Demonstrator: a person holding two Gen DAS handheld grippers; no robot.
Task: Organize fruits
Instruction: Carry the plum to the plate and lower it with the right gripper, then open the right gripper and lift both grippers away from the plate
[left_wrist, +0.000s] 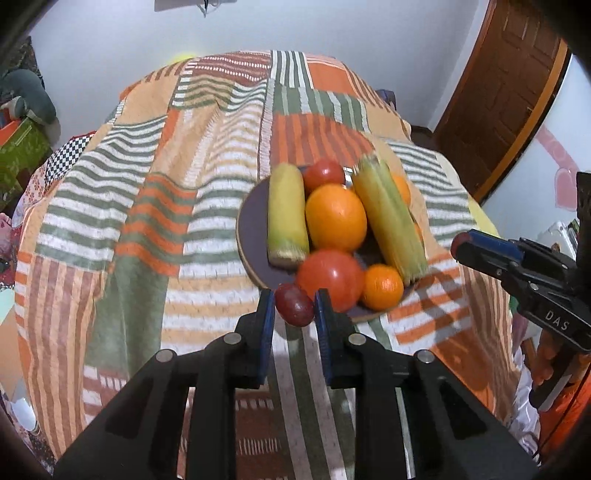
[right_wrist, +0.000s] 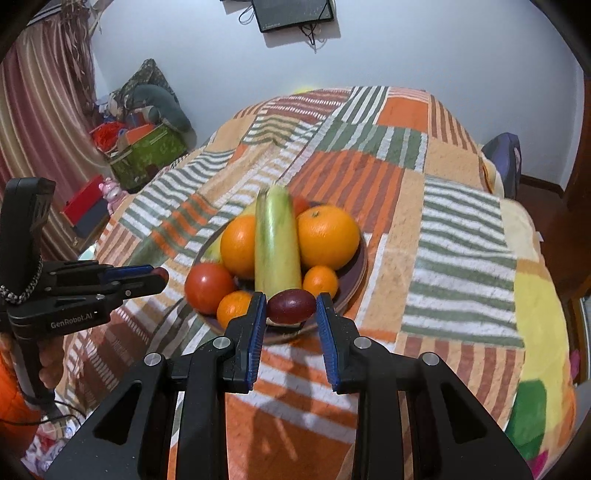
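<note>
A dark round plate (left_wrist: 255, 229) (right_wrist: 354, 273) lies on a striped bedspread and holds two corn cobs (left_wrist: 286, 214) (right_wrist: 275, 240), oranges (left_wrist: 335, 218) (right_wrist: 328, 236), small mandarins (left_wrist: 382, 287) and tomatoes (left_wrist: 330, 278) (right_wrist: 208, 288). My left gripper (left_wrist: 294, 304) is shut on a dark red plum (left_wrist: 294, 304) at the plate's near rim. My right gripper (right_wrist: 291, 306) is shut on a second dark red plum (right_wrist: 291, 306) over the plate's near edge. Each gripper shows in the other's view, the left gripper (right_wrist: 155, 275) and the right gripper (left_wrist: 461, 243).
The striped patchwork bedspread (left_wrist: 147, 206) (right_wrist: 461, 229) covers the bed all around the plate. Boxes, bags and a curtain (right_wrist: 144, 147) stand by the far wall. A wooden door (left_wrist: 509, 92) is at the right.
</note>
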